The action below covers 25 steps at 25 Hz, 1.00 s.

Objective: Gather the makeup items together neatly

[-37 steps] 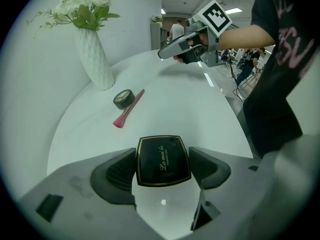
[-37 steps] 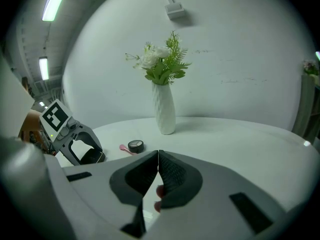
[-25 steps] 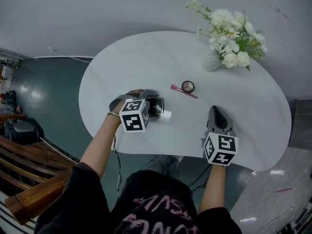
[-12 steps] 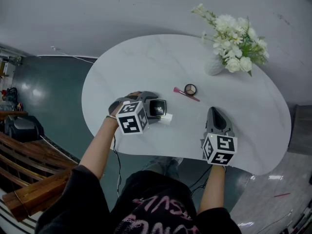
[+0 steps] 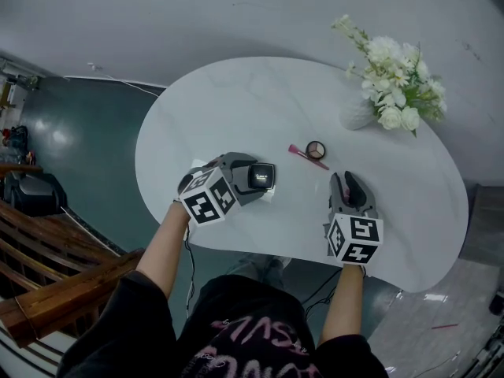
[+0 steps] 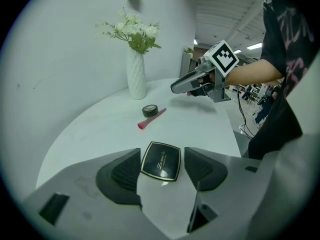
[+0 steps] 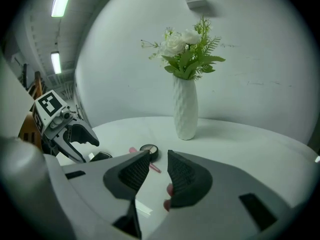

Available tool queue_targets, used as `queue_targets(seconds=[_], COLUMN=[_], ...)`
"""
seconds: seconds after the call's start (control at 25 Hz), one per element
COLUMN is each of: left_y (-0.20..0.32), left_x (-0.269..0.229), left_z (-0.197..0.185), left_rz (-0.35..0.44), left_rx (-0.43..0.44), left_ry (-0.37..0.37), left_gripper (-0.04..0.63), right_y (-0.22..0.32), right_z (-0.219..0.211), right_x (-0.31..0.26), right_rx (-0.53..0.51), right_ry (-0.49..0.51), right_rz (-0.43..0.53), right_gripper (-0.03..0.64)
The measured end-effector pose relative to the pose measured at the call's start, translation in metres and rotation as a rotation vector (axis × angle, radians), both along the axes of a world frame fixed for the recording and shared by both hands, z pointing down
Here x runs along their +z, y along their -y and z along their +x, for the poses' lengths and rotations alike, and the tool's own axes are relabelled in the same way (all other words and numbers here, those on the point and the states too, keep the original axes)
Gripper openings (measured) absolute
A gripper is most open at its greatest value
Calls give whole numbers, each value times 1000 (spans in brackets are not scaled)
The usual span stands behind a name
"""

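Closing a little, my left gripper (image 6: 162, 152) brackets the black compact (image 6: 161, 162) lying on the table (image 6: 100, 129), not pinching it. My right gripper (image 5: 347, 181), jaws just parting, holds nothing; the round pot (image 5: 316, 150) and pink brush (image 5: 303, 156) lie at its eleven o'clock.

white ribbed vase (image 5: 358, 115) of white flowers (image 5: 396, 77) standing upright on the pale counter (image 5: 228, 101), far right; wooden bench (image 5: 55, 305) down left.
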State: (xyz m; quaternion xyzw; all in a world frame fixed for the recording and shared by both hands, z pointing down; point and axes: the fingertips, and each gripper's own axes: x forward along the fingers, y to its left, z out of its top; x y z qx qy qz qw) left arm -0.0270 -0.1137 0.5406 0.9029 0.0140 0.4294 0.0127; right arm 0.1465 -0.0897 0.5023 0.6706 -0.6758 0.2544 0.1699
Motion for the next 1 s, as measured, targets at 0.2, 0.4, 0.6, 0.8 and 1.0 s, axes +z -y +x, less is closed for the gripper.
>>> queue_targets(seconds=[0.2, 0.4, 0.6, 0.8, 1.0], left_y=[20, 23, 26, 31, 32], left_x=[-8, -8, -6, -2, -2], left_z=[-7, -14, -23, -35, -35], left_rz=[84, 91, 93, 92, 87], left_rx=[-144, -202, -233, -249, -241], left_ry=[-64, -85, -83, -75, -82], left_gripper=[31, 12, 12, 12, 12], right_y=[21, 47, 68, 75, 74], right_z=[-12, -23, -31, -31, -35], right_x=[7, 17, 31, 45, 55], right_rx=[-67, -88, -101, -96, -103], right_ry=[-15, 0, 12, 16, 20], right_rz=[-34, -73, -121, -179, -231], right_gripper=[239, 285, 308, 310, 310])
